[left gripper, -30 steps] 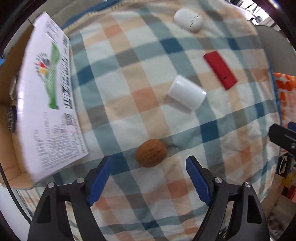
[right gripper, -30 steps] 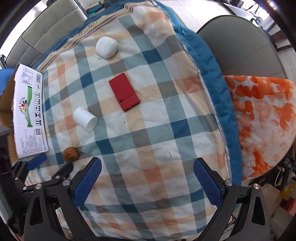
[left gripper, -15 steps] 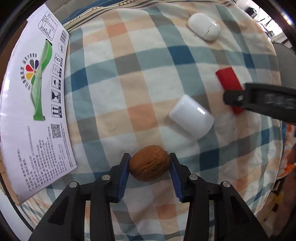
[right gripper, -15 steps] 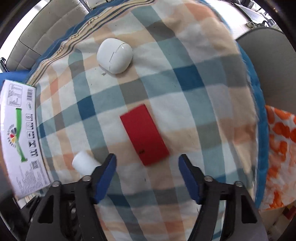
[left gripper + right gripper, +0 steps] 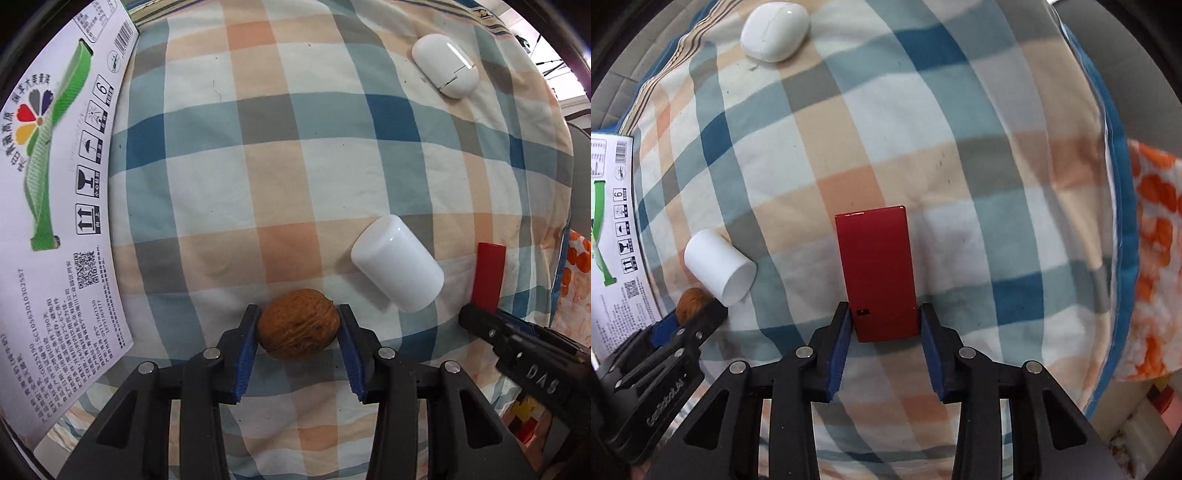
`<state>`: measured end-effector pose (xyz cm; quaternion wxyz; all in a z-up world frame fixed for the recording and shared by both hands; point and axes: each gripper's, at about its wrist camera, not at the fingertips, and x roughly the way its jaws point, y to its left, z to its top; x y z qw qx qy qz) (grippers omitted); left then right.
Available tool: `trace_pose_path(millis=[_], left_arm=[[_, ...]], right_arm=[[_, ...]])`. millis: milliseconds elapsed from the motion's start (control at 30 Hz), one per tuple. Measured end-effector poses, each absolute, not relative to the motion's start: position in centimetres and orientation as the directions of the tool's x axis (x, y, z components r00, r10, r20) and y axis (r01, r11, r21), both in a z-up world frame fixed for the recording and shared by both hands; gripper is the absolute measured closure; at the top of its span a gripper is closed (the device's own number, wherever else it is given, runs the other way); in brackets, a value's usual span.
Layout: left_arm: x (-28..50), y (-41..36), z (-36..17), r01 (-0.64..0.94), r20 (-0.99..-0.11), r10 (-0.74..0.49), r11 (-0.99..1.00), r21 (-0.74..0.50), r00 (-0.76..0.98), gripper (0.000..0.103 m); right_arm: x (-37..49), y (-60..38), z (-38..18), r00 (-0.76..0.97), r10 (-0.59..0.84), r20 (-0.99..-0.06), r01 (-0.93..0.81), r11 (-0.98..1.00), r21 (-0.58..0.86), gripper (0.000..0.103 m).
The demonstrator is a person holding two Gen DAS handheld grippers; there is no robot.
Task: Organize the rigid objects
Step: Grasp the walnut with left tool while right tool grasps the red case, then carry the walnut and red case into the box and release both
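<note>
Your work surface is a plaid cloth in blue, peach, white and grey (image 5: 295, 155). A white printed cardboard flap (image 5: 55, 206) lies along its left edge. A white oval plastic case (image 5: 445, 64) lies at the far end, and a white plastic cylinder (image 5: 397, 262) lies on its side between the two grippers. Your right gripper (image 5: 882, 328) is closing narrow around the near end of the flat red rectangular block (image 5: 875, 266); contact is unclear. Your left gripper (image 5: 298, 328) clamps the brown walnut (image 5: 298, 328), both pads pressing its sides.

Checked cloth (image 5: 295, 155) beside an orange-patterned fabric (image 5: 1152, 236).
</note>
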<state>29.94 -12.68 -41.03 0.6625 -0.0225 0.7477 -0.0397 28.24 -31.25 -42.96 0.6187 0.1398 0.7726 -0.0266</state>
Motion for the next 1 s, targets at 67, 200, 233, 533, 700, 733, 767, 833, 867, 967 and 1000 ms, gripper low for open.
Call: trace_pose_path(millis=[67,200,233,533,700,733,767,833,867,967,1000], left_arm=[[30.0,-12.9,-41.0,0.022,-0.989,-0.083,0.996,-0.086,-0.123,0.064],[30.1,-13.2,-40.9,0.030,-0.990,-0.077,0.996,-0.081,-0.119,0.064],[30.0,-13.4,-40.8,0.035,-0.991,-0.072,0.996,-0.077,-0.117,0.064],[27.9,-14.8,-38.6,0.067,-0.995,-0.071,0.995,-0.075,-0.066,0.064],[27.1,-15.2,-36.0,0.088,-0.995,-0.101,0.991,-0.103,-0.025,0.064],[26.9,-15.3,-35.2,0.094,-0.994,-0.109,0.990,-0.109,-0.013,0.064],[26.8,-15.4,-34.3,0.102,-0.993,-0.117,0.988,-0.116,0.002,0.064],[26.5,-15.5,-32.4,0.114,-0.990,-0.136,0.985,-0.132,0.032,0.064],[26.3,-15.6,-31.6,0.119,-0.989,-0.143,0.983,-0.137,0.045,0.064],[26.1,-15.1,-28.1,0.130,-0.980,-0.174,0.978,-0.160,0.100,0.064],[25.9,-14.5,-27.2,0.131,-0.977,-0.180,0.978,-0.165,0.116,0.064]], right_arm=[[28.6,-31.3,-43.3,-0.197,0.181,-0.964,0.253,0.959,0.129,0.061],[29.1,-29.3,-43.2,-0.202,0.080,-0.976,0.177,0.983,0.044,0.060],[29.1,-28.9,-43.1,-0.194,0.061,-0.979,0.170,0.985,0.027,0.061],[26.1,-27.6,-40.7,-0.139,0.050,-0.989,0.154,0.988,0.028,0.067],[24.9,-28.5,-37.8,-0.092,0.081,-0.992,0.158,0.985,0.066,0.067],[24.5,-28.5,-37.0,-0.078,0.090,-0.993,0.159,0.984,0.077,0.067],[24.3,-28.4,-36.2,-0.065,0.095,-0.993,0.156,0.984,0.084,0.067],[23.7,-28.2,-34.5,-0.037,0.116,-0.993,0.158,0.981,0.109,0.067],[23.6,-28.0,-33.7,-0.026,0.118,-0.993,0.152,0.982,0.113,0.067],[23.7,-28.5,-30.9,0.014,0.133,-0.991,0.139,0.981,0.134,0.067],[23.0,-28.8,-29.7,0.031,0.137,-0.990,0.137,0.981,0.140,0.067]])
